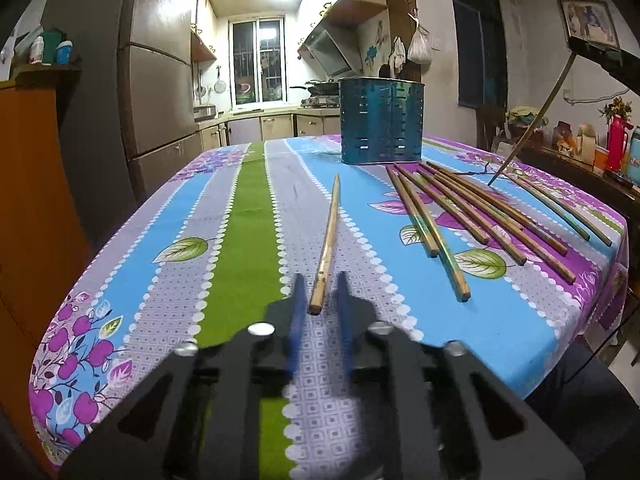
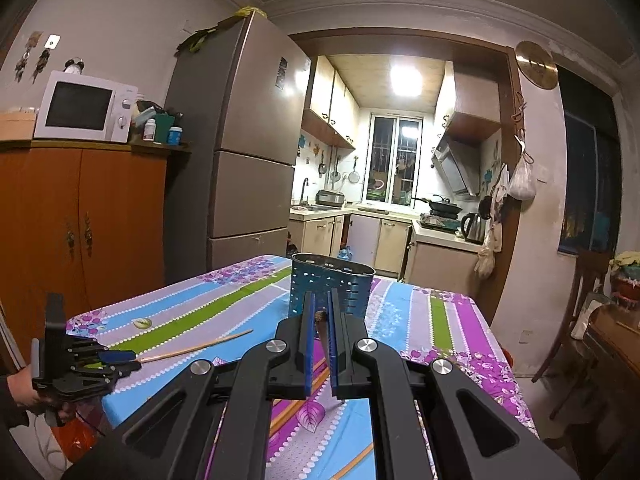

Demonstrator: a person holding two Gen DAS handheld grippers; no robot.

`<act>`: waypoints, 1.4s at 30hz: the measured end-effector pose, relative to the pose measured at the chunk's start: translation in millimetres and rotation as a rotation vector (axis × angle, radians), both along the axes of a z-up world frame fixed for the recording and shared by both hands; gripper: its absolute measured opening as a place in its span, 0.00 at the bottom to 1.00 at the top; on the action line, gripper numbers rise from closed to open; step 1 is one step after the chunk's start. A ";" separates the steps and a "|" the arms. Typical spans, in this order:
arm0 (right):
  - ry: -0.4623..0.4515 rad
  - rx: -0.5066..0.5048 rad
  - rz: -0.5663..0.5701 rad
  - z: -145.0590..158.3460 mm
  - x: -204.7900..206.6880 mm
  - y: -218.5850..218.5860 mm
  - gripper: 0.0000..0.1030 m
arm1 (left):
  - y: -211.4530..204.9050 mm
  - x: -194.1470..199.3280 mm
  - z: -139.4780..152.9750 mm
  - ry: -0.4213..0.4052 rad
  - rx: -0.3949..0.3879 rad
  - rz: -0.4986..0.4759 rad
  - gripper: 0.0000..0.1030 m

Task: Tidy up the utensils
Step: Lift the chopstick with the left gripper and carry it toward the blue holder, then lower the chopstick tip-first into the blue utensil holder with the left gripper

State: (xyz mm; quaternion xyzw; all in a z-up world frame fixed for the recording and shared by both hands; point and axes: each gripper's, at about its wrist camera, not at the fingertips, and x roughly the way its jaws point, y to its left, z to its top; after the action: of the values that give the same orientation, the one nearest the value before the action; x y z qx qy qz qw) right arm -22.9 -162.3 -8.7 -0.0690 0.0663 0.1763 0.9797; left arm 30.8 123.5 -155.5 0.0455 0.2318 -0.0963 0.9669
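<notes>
A single pale chopstick (image 1: 329,240) lies on the striped floral tablecloth (image 1: 240,220), pointing away from me. My left gripper (image 1: 321,288) has its blurred fingers on either side of the stick's thick near end. In the right wrist view the left gripper (image 2: 134,360) is shut on that chopstick (image 2: 196,346). My right gripper (image 2: 322,300) is shut on a darker chopstick (image 2: 320,316). From the left wrist view the right gripper (image 1: 576,46) hangs high at the right. Its chopstick (image 1: 532,120) slants down to the cloth. A blue perforated holder (image 1: 382,120) stands upright at the far end.
Several more chopsticks (image 1: 460,216) lie fanned out on the cloth, right of the single one and in front of the holder (image 2: 330,288). A fridge (image 2: 248,140) and an orange cabinet (image 2: 80,220) stand left. A sideboard with flasks (image 1: 616,144) is right. A hand (image 2: 24,392) holds the left gripper.
</notes>
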 end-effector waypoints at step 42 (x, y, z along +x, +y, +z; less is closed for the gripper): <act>-0.027 0.155 0.074 107.5 113.2 -29.9 0.07 | -46.5 75.6 256.1 -0.331 -0.054 -0.063 0.05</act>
State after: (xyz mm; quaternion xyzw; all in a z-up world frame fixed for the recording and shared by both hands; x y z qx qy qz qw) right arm 90.3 -192.2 98.9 0.0021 0.0365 0.2159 0.9757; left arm 106.4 77.0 100.6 0.0420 0.0650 -0.1241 0.9893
